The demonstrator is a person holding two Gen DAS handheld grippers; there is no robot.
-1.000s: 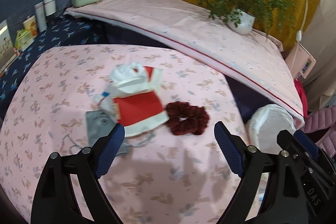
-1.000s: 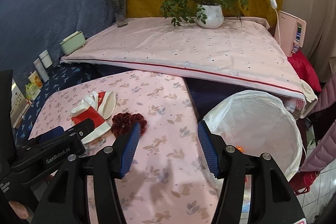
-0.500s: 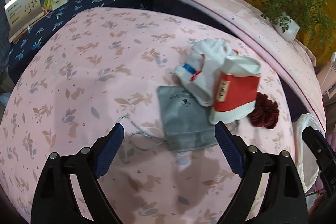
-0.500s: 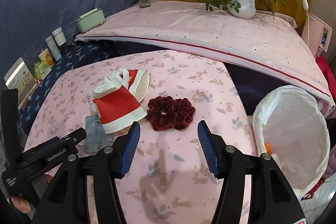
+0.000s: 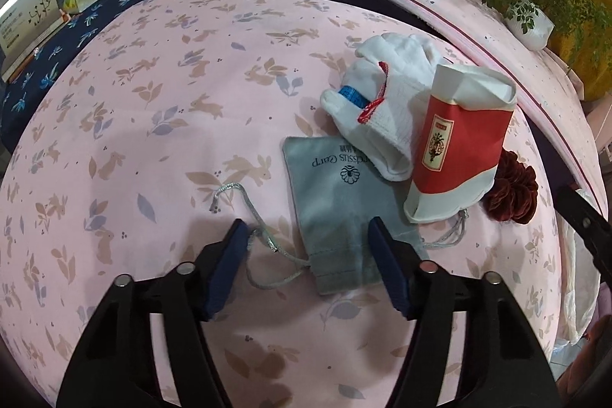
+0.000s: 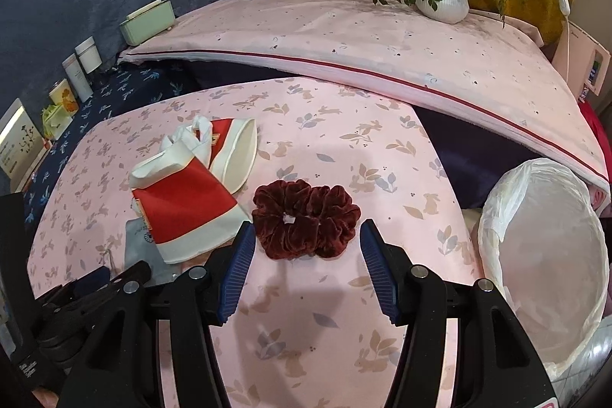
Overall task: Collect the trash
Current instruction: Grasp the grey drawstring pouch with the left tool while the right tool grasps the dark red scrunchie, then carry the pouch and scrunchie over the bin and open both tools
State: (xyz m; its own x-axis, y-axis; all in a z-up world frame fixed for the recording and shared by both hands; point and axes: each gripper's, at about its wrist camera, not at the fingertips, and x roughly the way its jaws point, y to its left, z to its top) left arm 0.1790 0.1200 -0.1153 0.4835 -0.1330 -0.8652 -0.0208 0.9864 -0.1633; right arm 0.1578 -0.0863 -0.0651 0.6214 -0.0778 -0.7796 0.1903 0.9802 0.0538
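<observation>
two grippers hovering over trash scattered on the pink table

the left gripper (image 5: 306, 236) is pointing down at the grey pouch (image 5: 340, 201), its jaws just having been closing, now part spread with the pouch's near end between them, pads apparently not pressing it. the pouch is lying flat on the table (image 5: 153, 102), long axis running away from the gripper, its silver cord (image 5: 244, 213) trailing left. to its right, a white glove (image 5: 382, 109) and a red-and-white carton (image 5: 459, 148) are lying tipped, carton top pointing away. the right gripper (image 6: 304, 247) is sitting part spread around the dark red scrunchie (image 6: 306, 224), pads apart from it. only the right wrist view is showing the lined bin (image 6: 543, 255) at the table's right edge.
</observation>
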